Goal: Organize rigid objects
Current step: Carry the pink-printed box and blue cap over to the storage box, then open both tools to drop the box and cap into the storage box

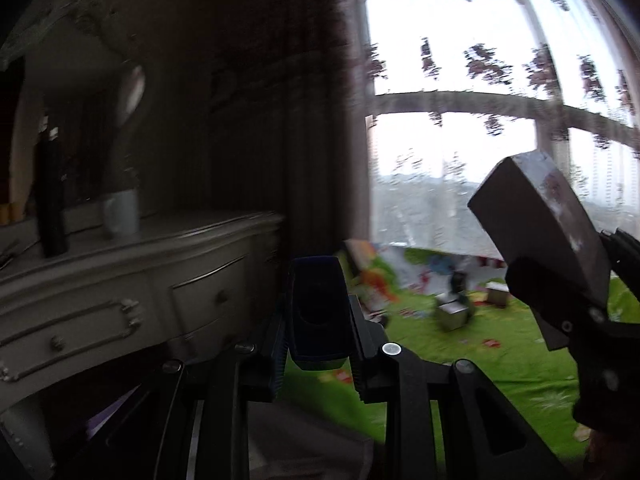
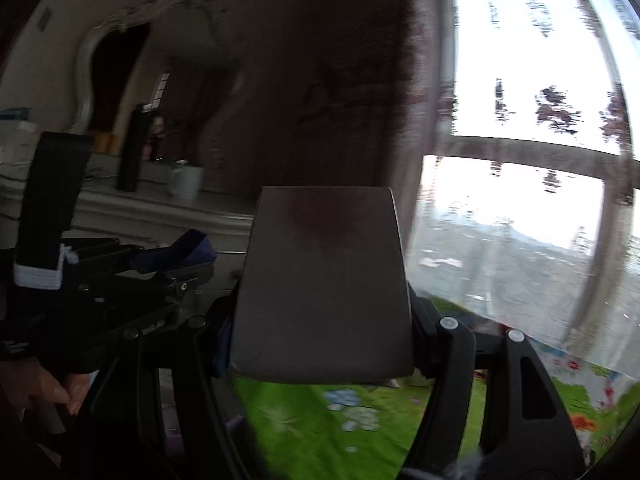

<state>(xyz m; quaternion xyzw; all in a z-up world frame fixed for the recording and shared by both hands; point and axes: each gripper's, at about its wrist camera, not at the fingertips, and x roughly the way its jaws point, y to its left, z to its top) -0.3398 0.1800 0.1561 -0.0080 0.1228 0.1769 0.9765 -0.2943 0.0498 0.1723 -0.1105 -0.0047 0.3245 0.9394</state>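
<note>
Behind everything stands a bright window point(image 1: 480, 80) with a flowered sheer curtain, and a pale dresser point(image 1: 120, 288) is at the left. Below lies a green mat point(image 1: 500, 360) with small boxes point(image 1: 452, 312) on it. The right hand-held gripper point(image 2: 324, 312) is closed on a grey box point(image 2: 324, 280), held up in the air. The left hand-held gripper point(image 1: 318, 344) clamps a dark blue case point(image 1: 318, 312).
</note>
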